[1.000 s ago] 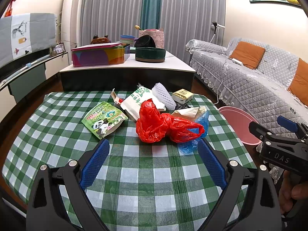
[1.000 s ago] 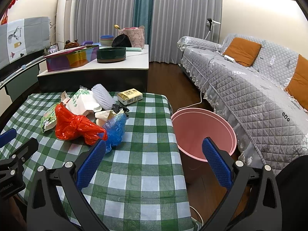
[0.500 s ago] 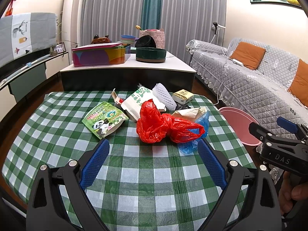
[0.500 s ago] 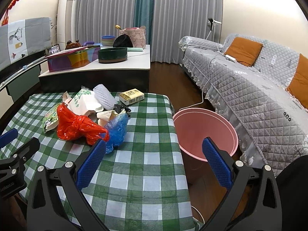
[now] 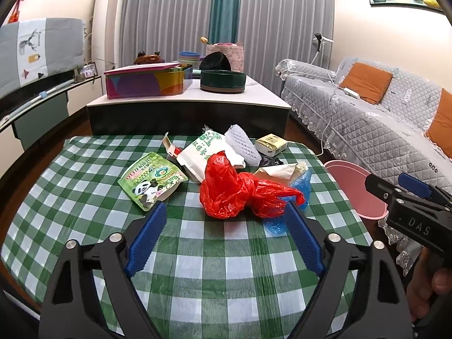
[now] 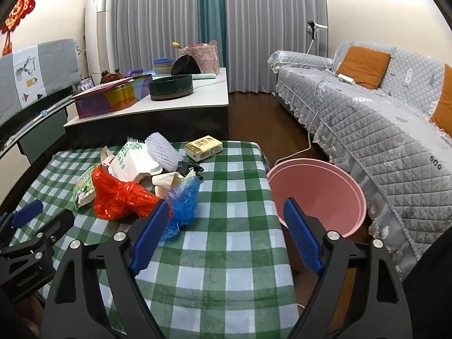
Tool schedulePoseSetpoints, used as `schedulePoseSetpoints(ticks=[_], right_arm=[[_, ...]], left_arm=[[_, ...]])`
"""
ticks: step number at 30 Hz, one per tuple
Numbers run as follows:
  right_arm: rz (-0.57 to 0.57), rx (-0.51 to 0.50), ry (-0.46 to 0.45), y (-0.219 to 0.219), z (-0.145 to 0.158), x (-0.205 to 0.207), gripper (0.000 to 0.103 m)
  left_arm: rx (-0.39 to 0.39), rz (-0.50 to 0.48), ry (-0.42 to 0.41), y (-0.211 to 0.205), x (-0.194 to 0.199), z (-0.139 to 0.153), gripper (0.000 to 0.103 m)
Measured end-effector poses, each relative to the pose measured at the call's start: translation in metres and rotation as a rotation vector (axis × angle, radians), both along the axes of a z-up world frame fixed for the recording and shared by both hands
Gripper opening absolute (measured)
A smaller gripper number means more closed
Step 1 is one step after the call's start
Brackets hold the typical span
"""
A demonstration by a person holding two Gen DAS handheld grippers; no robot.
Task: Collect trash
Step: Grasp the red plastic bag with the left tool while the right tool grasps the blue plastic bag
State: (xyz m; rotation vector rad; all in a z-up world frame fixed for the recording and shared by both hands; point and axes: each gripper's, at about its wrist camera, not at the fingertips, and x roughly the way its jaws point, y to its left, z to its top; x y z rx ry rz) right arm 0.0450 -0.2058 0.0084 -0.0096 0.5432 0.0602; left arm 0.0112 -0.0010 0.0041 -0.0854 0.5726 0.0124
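On the green-and-white checked table (image 5: 84, 197) in front of me the trash sits in one loose heap toward the far side: a red plastic bag (image 5: 237, 192) nearest my tools, a blue plastic bag (image 5: 302, 186) touching it on the right, and crumpled tissue paper (image 5: 279, 171) just behind the two. To the left of the red bag lies a green panda snack pouch (image 5: 151, 180), flat on the cloth. Behind the heap I see a white paper bag with green print (image 5: 206, 152), a white foam net sleeve (image 5: 243, 145) leaning on it, and a small yellow box (image 5: 271, 144) at the far edge. My left gripper (image 5: 226, 226) hangs over the near part of the table with its blue fingers spread wide, nothing between them, the red bag framed in the gap. My right gripper (image 6: 223, 223) is likewise spread wide and holds nothing; its left finger overlaps the blue bag in that view, though I cannot tell whether it touches. The pink bucket (image 6: 333, 186) stands on the floor just beside the table's right edge, between the table and the grey quilted sofa (image 6: 381, 124).
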Motion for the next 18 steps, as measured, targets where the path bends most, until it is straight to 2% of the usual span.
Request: schedulePoseSetpoints(ticks=[6,13,18], right_arm=[[0.028,0.021,0.026,0.007,-0.011,0.026,0.07],[0.093,0.066,0.057,0.021,-0.024,0.059,0.069],[0.108,0.083,0.108,0.029,-0.037,0.081,0.062]], left_arm=[[-0.001,0.009,0.009,0.002,0.019,-0.006,0.072],[0.014,0.014,0.019,0.007,0.048,-0.015,0.068],[-0.016,0.026,0.043,0.015,0.066,-0.023,0.061]])
